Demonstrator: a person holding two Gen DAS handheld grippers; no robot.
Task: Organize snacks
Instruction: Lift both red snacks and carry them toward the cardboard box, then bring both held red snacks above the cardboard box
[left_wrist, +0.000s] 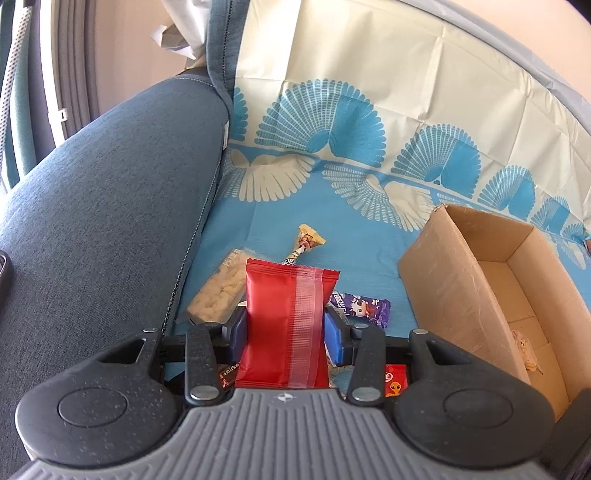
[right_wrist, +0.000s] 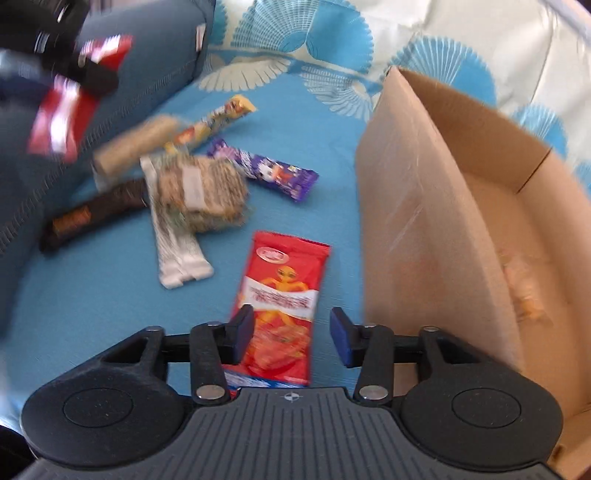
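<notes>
My left gripper is shut on a plain red snack packet and holds it above the blue cloth; it shows blurred at the upper left of the right wrist view. My right gripper is open, its fingers either side of a red packet with an orange alien lying flat on the cloth. A cardboard box stands open to the right, also in the left wrist view. Loose snacks lie on the cloth: a purple bar, a cereal block, a dark bar, a yellow stick.
A grey-blue sofa arm borders the cloth on the left. The blue and cream patterned cloth covers the seat and rises up the back. A silver wrapper and a pale rice bar lie among the snacks. Something small lies inside the box.
</notes>
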